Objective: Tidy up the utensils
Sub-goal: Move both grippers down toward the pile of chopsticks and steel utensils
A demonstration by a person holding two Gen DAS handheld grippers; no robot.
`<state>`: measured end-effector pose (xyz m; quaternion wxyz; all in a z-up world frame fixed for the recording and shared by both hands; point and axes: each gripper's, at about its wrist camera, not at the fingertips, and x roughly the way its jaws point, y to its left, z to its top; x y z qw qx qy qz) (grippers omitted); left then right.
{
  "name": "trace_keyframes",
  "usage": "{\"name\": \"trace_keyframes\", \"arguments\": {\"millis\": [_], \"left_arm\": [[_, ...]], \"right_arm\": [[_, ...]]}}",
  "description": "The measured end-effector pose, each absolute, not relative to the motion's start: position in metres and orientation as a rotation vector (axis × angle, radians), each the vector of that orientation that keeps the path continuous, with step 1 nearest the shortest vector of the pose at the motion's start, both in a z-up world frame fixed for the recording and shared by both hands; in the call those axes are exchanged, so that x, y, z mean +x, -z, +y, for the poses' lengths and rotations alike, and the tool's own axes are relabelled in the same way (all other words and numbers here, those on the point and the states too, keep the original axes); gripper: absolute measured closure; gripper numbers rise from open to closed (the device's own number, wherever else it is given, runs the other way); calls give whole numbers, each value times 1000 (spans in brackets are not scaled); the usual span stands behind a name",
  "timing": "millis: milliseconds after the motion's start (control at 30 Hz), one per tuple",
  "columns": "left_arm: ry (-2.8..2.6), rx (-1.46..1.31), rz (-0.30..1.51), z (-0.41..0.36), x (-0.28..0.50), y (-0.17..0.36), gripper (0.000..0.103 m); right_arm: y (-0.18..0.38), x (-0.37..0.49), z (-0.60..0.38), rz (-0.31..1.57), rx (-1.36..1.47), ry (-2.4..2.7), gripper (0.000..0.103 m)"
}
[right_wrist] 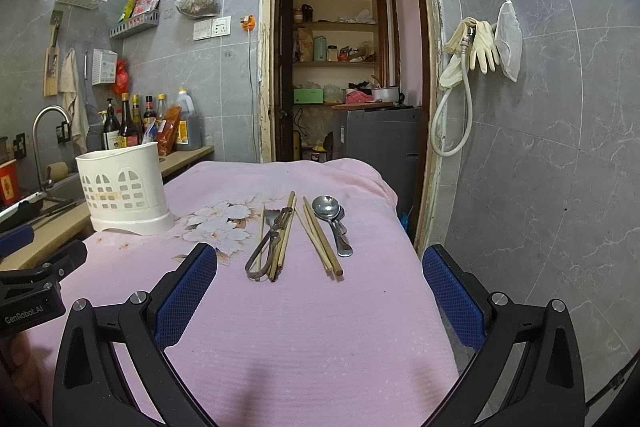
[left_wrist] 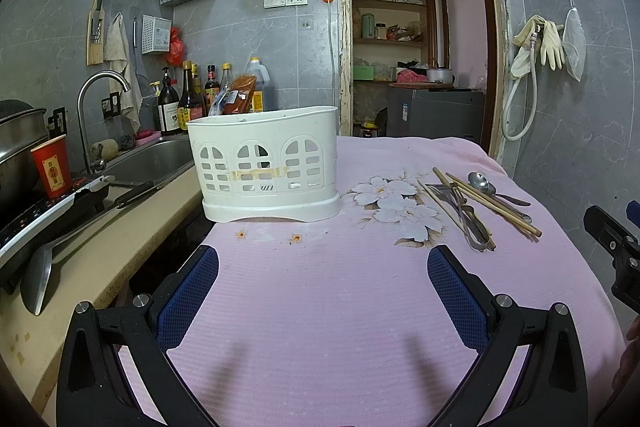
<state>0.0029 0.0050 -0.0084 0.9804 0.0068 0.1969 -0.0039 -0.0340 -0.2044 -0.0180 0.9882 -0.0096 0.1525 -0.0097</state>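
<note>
A white slotted utensil holder (left_wrist: 266,163) stands upright at the far left of the pink cloth-covered table (left_wrist: 320,307); it also shows in the right wrist view (right_wrist: 124,183). Loose utensils lie flat at the right: wooden chopsticks (right_wrist: 320,239), metal spoons (right_wrist: 332,217), and a metal fork with tongs (right_wrist: 268,239). In the left wrist view the same pile (left_wrist: 476,203) lies far right. My left gripper (left_wrist: 323,263) is open and empty above the cloth. My right gripper (right_wrist: 320,263) is open and empty, just short of the utensils.
A counter with a sink (left_wrist: 152,159), faucet (left_wrist: 96,107), red cup (left_wrist: 52,167), pan and ladle (left_wrist: 40,275) runs along the table's left. Bottles (left_wrist: 188,99) stand behind. A doorway (right_wrist: 344,67) lies beyond the table's far edge; the table's right edge drops off by a tiled wall.
</note>
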Motion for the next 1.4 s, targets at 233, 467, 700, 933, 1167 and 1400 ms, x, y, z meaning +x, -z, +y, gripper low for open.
{"name": "trace_keyframes", "arguments": {"millis": [233,467,700,933,1167,1400], "left_arm": [[-8,22,401,4,7,9,1],[-20,46,380,-2,17,-9,1],[-2,34,456,-4,55,-31,1],[25,32,517,-14,93,-40,1],[150,46,619,-40,137,-39,1],[260,110,725,-74,182,-17,11]], "right_arm": [[15,-35,-209,301,-13,7,0],[-4,-25,-212,264,-54,-9,0],[-21,-1,-224,269,-77,-56,0],[-33,40,-246,302,-78,-95,0],[-29,87,-271,382,-82,-121,8],[-15,131,-282,497,-81,-174,31]]}}
